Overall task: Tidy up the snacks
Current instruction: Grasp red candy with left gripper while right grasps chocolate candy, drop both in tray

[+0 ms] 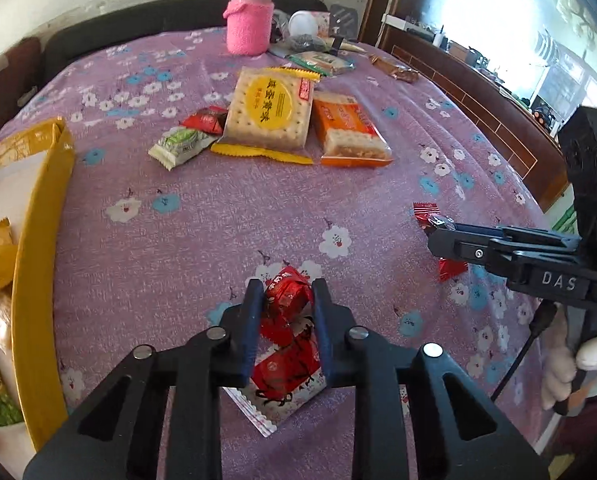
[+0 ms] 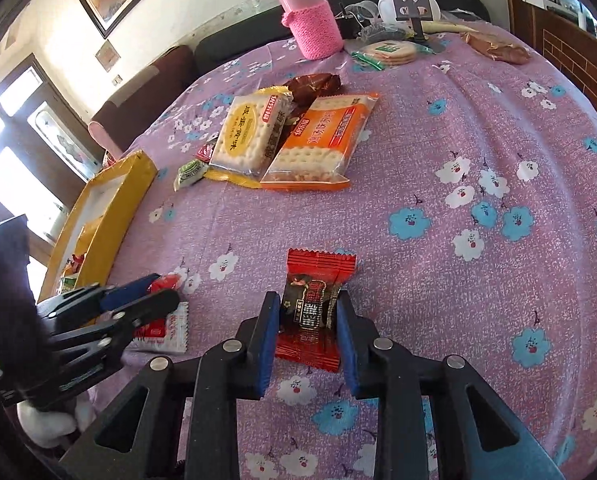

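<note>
My left tool (image 1: 285, 300) was closed on a red snack (image 1: 288, 300) at the near edge of the bench (image 1: 218, 208), its pads pressing the crumpled wrapper from both sides. My right tool (image 2: 307, 312) was closed on a red-and-black candy (image 2: 312, 312) to its right, the wrapper's long axis running near to far, in line with the fingers. The yellow box (image 1: 38, 280) lay at the left edge, so I judged my left hand much nearer to it. Farther off lay cracker packs (image 1: 270, 112), with a pink bottle (image 1: 250, 20) at the far edge.
</note>
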Motion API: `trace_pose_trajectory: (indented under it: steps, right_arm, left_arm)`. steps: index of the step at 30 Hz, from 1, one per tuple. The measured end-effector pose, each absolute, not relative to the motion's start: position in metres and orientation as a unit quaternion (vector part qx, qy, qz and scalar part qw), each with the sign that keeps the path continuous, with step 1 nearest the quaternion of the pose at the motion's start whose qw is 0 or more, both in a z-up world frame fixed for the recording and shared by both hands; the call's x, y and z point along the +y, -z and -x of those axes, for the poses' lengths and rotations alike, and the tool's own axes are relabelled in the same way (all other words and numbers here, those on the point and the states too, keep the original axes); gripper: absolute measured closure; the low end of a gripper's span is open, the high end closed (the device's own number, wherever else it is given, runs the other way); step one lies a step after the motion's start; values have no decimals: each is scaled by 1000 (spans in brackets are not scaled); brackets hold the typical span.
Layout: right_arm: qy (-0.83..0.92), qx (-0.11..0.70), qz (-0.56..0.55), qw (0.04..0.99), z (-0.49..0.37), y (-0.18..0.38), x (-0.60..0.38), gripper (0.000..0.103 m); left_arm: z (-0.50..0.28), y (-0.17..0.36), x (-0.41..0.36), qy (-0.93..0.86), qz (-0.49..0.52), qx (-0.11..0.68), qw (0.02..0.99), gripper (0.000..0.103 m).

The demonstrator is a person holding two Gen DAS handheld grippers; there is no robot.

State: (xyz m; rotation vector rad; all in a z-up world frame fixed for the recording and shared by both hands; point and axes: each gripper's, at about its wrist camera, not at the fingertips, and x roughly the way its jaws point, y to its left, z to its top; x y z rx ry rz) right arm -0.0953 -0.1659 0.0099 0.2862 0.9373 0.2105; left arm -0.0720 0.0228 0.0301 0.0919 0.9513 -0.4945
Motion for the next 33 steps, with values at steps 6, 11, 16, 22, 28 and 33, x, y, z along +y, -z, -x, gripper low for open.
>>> trace_pose_trajectory:
  steps: [6,11,16,22,28,33]
  right_arm:
    - [-113,435,-137,883,103,-22,-158,75]
    - [-133,424,-134,886,108,-38,-142,75]
    - [-175,412,-118,886,108,-62,-105,75]
    - [-256,420,-100,865,98,-79,-29,75]
    - [-333,447,-62,828,83,-77,73,75]
    - [-351,473,-30,808,72,-59,130,76]
  left_arm:
    - [79,-44,43,224,-10,434,872,85]
    - [86,-69,87,211,55,415,883,84]
    - [91,-95,154,161,102,386,903,84]
    - [69,-109,228,65,116,374,918,84]
    - [19,-89,277,25,142,398,906,84]
    - [-7,-69,300,17,171,421,890,84]
